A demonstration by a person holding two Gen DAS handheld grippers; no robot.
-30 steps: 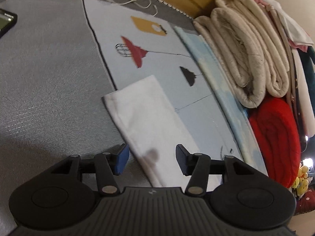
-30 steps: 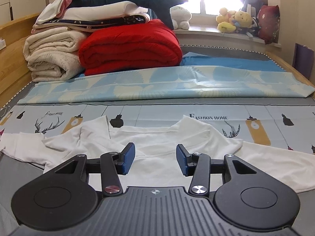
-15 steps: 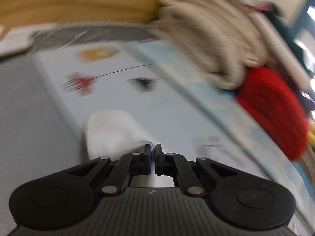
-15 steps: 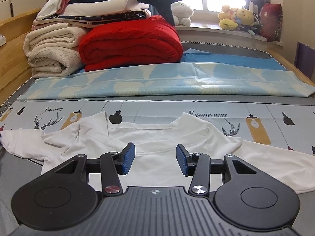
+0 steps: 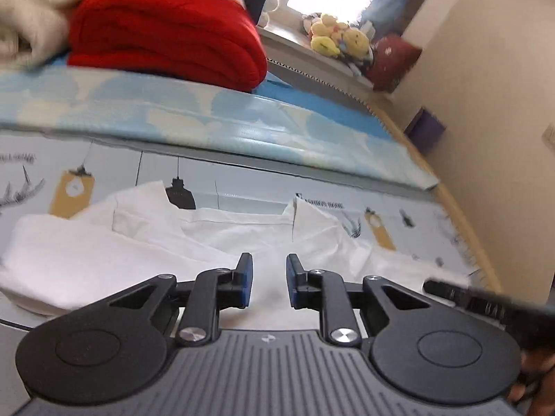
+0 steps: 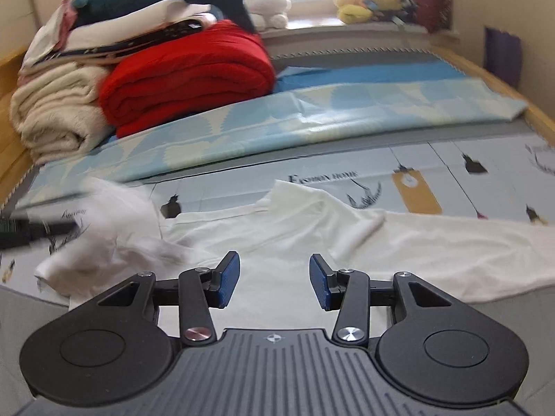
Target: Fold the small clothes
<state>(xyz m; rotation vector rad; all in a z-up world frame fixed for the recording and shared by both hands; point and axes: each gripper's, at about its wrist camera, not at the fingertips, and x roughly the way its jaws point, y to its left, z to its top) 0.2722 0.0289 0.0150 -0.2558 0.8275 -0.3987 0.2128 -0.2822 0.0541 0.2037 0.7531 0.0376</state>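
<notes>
Left gripper (image 5: 269, 279): jaws narrow, opening, nothing pinched; white shirt (image 5: 242, 239) spread just beyond and under tips. Right gripper (image 6: 274, 279): jaws wide, empty, over shirt body. Sleeve bunched left of right jaws. Patterned mat (image 6: 451, 176) beneath shirt. Beyond jaws: blue leaf-print sheet (image 6: 312, 121), red blanket (image 6: 187, 72), cream blanket (image 6: 55, 114), plush toys (image 5: 336, 36) on sill.

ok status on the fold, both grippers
Left hand-held gripper opening, nothing between pads. Right hand-held gripper open, empty. White shirt spread out, left sleeve thrown inward. Nothing blocking.
</notes>
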